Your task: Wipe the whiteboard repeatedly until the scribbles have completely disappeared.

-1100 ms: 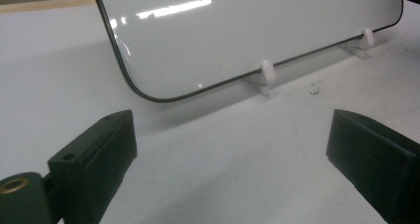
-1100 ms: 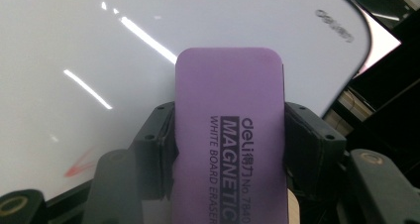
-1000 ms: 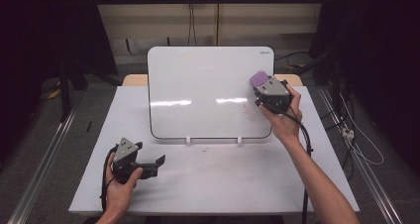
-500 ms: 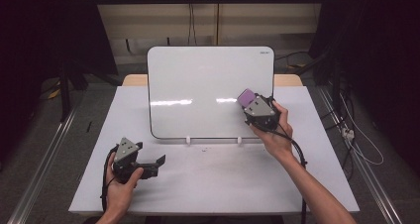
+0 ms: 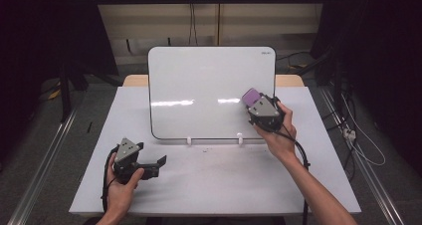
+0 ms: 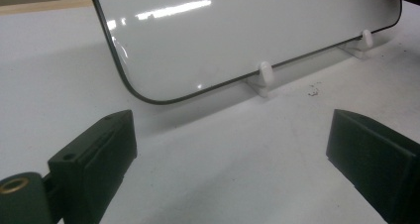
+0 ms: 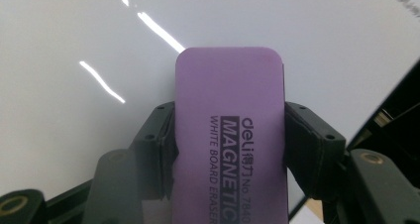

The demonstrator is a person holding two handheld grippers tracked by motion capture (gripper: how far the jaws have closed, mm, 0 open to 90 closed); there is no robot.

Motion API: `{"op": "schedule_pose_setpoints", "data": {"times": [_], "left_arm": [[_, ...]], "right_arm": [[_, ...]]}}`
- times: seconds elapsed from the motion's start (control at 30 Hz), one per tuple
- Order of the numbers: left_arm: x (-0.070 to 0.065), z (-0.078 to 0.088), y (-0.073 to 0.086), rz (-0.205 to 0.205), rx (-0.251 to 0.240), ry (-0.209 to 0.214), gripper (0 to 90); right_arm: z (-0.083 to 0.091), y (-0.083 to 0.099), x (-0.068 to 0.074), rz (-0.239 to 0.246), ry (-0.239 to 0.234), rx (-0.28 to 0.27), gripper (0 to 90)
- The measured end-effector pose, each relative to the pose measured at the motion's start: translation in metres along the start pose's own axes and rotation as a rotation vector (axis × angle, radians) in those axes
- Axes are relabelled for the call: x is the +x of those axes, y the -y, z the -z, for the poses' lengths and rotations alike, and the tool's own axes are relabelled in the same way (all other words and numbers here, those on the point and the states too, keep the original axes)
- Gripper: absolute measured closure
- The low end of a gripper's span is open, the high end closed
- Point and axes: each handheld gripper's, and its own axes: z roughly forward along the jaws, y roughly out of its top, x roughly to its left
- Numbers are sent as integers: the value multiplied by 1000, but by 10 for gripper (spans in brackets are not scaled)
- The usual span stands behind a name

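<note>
Clearly the right gripper (image 5: 255,101) is clamped on a purple eraser (image 7: 229,130), its 2 black jaws pressing the long side edges while the printed back faces the camera in the right gripper view. In the high view the eraser (image 5: 250,96) sits against the whiteboard (image 5: 199,85) at about 4 o'clock on the board's face, near its right edge and above the bottom rim. Whether the felt side actually touches the surface I cannot tell for sure, though it looks flat against it.

My guess is the eraser is light and fairly stiff in its plastic shell, with a softer wiping face; its label reads magnetic, so it would likely cling to the board and drag a little. The side edges look like the sensible place to hold it, as they are held now. The whiteboard itself stands tilted back on 2 small white feet (image 6: 265,75) and could probably tip or slide if pushed hard.

The left gripper (image 5: 149,166) rests low at about 7 o'clock on the white table (image 5: 209,185), jaws spread wide with nothing between them, pointing toward the board's lower left corner.

Compared with 1 second ago, the right gripper has moved down and leftward from the board's upper right area, toward 4 o'clock. The left gripper has not shifted, and the board stands where it was.
</note>
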Motion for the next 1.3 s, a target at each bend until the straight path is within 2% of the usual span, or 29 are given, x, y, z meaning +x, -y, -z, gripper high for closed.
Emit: {"op": "schedule_pose_setpoints", "data": {"times": [0.17,0.33,0.43,0.6,0.67,0.73,0.83,1.1,1.2,1.3], "left_arm": [[-1,-1,0,0,3,1,51],[0,-1,0,-1,1,1,51],[1,0,0,2,0,1,51],[1,0,0,3,-3,0,51],[1,0,0,4,-3,1,51],[1,0,0,3,-3,-1,51],[1,-1,0,3,0,1,51],[0,-1,0,1,2,-3,51],[-1,-1,0,0,2,-2,51],[0,-1,0,-1,4,-2,51]], "right_arm": [[3,5,15,13,-28,-5,417],[2,4,12,19,-34,-1,417],[1,1,2,-3,-3,-3,418],[-2,-3,-25,-33,68,2,418],[-3,-2,-31,-70,67,2,418],[-2,0,-26,-37,81,4,418],[1,4,-12,-10,57,3,418],[8,14,21,20,-17,-6,418],[9,16,34,22,-52,-8,417],[10,15,48,44,-93,-9,418]]}}
